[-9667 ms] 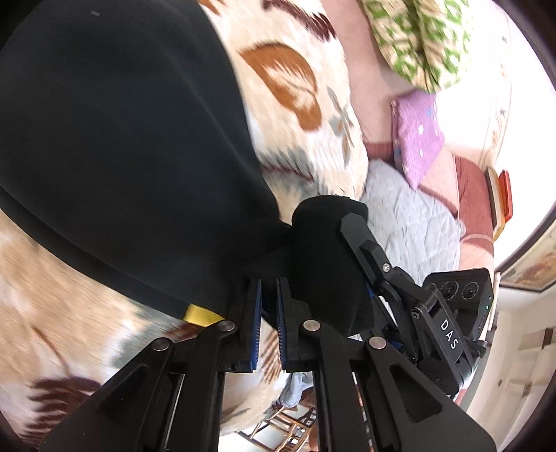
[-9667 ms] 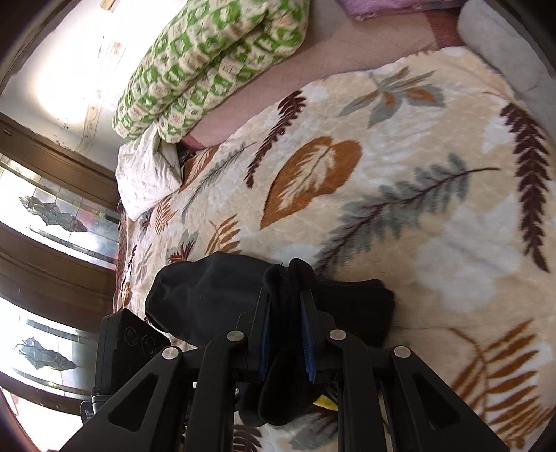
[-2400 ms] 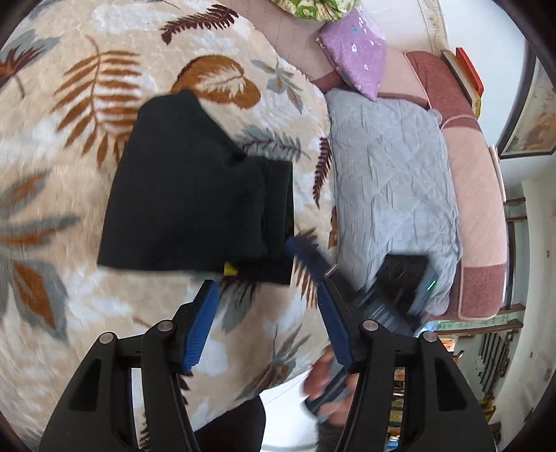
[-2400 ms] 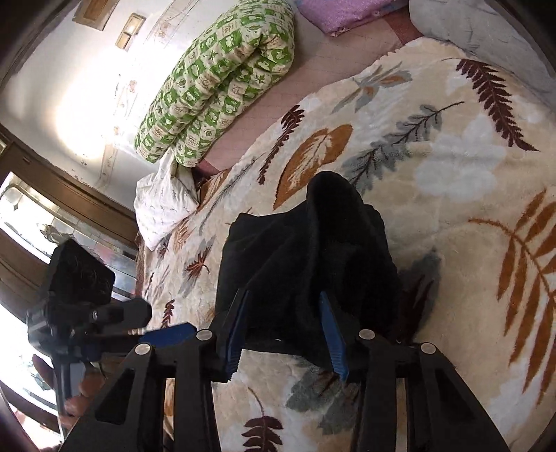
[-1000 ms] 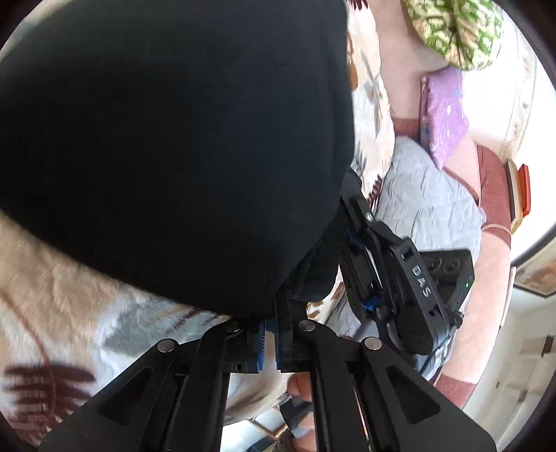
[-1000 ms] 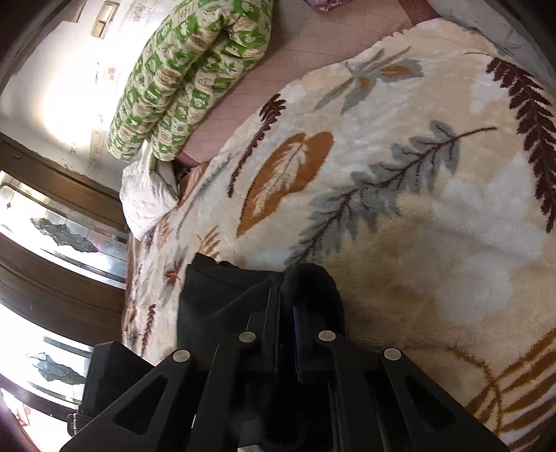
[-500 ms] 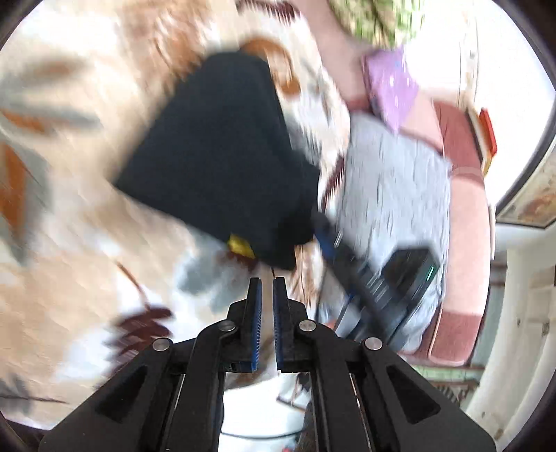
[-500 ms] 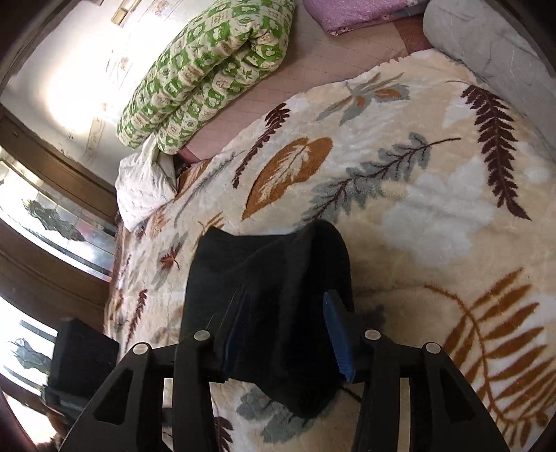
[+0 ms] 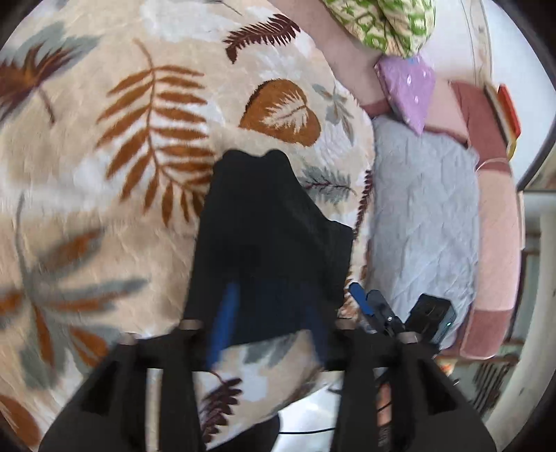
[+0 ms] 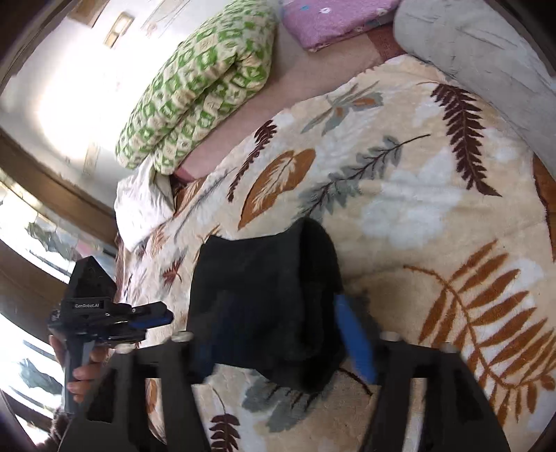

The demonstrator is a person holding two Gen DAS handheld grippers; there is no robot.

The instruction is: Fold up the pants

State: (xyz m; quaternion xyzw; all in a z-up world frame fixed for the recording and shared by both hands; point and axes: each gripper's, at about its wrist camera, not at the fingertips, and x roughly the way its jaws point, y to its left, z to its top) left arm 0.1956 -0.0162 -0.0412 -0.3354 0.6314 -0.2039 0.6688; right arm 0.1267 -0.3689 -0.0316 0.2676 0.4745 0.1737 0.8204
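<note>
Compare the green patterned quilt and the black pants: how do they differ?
The green patterned quilt is a thick, light-coloured roll at the far end; the black pants are a plain, dark, flatter bundle on the leaf-print blanket, near both open grippers. Both are folded fabric.

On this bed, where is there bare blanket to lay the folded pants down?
Free: the leaf-print blanket between the black pants and the grey quilt, and the stretch left of the pants. Crowded: the head end, with the green bedding roll and purple pillow.
</note>
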